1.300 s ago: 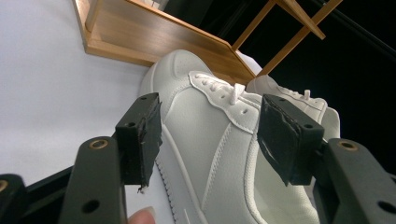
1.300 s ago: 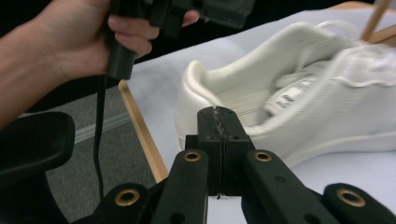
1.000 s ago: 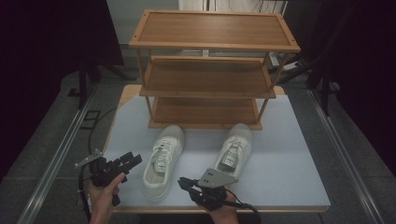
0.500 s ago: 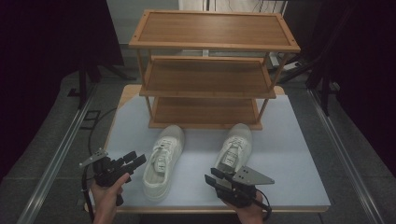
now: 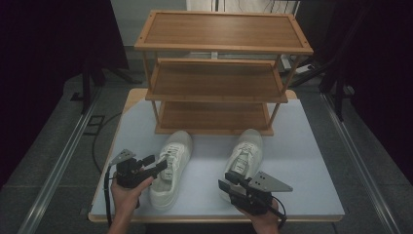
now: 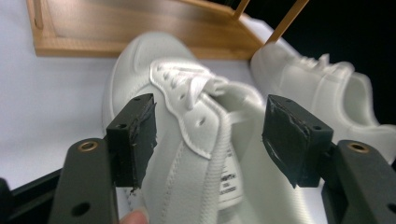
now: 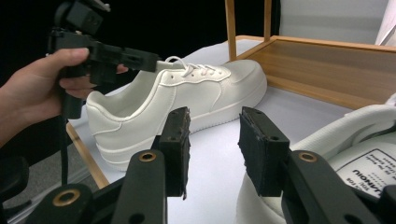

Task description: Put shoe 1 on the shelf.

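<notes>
White-topped table (image 5: 302, 146) carries a three-tier wooden shelf rack (image 5: 219, 73), tiers bare, at its far edge. Two white leather sneakers: left sneaker (image 5: 170, 168) sits between the wide left gripper (image 6: 210, 135); right gripper (image 7: 212, 140), jaws just opened, partly wide, holds nothing beside right sneaker (image 5: 243, 156), whose tongue label shows in the right gripper view.

This looks like a lab or recording studio rather than a home. Black curtains (image 5: 44, 58) hang at the left and right of the frame, metal floor rails (image 5: 58, 165) flank a white worktop (image 5: 302, 146), and dark stand legs (image 5: 90, 80) rise from the grey floor (image 5: 380, 146).
</notes>
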Demonstrator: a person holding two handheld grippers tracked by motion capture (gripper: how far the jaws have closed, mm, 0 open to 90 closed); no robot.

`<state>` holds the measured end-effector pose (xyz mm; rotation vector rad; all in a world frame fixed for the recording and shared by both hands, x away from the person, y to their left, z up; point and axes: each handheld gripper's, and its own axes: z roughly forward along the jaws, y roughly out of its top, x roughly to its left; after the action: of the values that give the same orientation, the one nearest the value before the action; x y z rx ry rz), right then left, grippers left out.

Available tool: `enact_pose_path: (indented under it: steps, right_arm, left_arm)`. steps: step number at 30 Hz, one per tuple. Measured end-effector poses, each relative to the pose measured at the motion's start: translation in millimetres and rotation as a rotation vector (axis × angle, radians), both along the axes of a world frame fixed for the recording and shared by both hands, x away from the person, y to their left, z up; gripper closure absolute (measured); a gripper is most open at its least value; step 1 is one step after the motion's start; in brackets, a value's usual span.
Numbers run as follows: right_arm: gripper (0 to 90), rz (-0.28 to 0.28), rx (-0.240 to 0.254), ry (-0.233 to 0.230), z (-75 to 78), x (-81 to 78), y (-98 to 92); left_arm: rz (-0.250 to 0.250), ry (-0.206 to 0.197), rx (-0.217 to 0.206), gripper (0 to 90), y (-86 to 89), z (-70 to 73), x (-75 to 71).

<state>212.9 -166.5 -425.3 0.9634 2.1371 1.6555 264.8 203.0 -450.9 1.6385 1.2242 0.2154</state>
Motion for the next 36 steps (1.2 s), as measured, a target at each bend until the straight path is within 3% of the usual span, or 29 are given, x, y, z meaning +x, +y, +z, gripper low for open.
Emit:
enact_pose_path:
  steps: [5,9,11,14,18,24,30,34,36]
  right_arm:
    - [61.9,0.009,-0.012,0.006,-2.1,0.3,3.4]
    - [61.9,0.003,-0.013,0.015,-4.3,1.6,4.0]
    - [61.9,0.002,-0.013,0.015,-4.4,1.7,3.9]
    - [61.9,0.004,-0.009,0.016,-3.9,1.2,3.3]
    - [61.9,-0.001,-0.008,0.016,-4.1,1.3,3.3]
    - [61.9,0.003,-0.011,0.015,-4.5,0.8,4.5]
    - [62.0,-0.005,-0.013,0.011,-4.6,1.2,4.1]
    - [62.1,-0.007,-0.005,0.012,-3.9,1.5,2.9]
    - [62.2,-0.006,-0.005,0.009,-3.8,1.3,2.9]
  left_arm:
    - [0.005,0.017,0.048,34.9,-5.6,-6.9,6.4]
    - [0.05,0.046,0.088,36.9,-9.7,-15.0,13.8]
    - [0.058,0.048,0.098,41.8,-10.0,-18.3,15.4]
    - [0.079,0.044,0.071,49.2,-8.1,-19.5,14.6]
    - [0.105,0.005,0.108,64.9,-10.8,-16.9,11.2]
    - [0.12,-0.003,0.073,76.6,-5.8,-18.4,10.4]
    - [0.118,-0.024,0.056,80.5,-3.7,-19.7,9.4]
    - [0.108,-0.029,0.028,81.2,1.1,-21.0,9.8]
    - [0.093,-0.03,-0.008,81.5,5.3,-22.0,10.1]
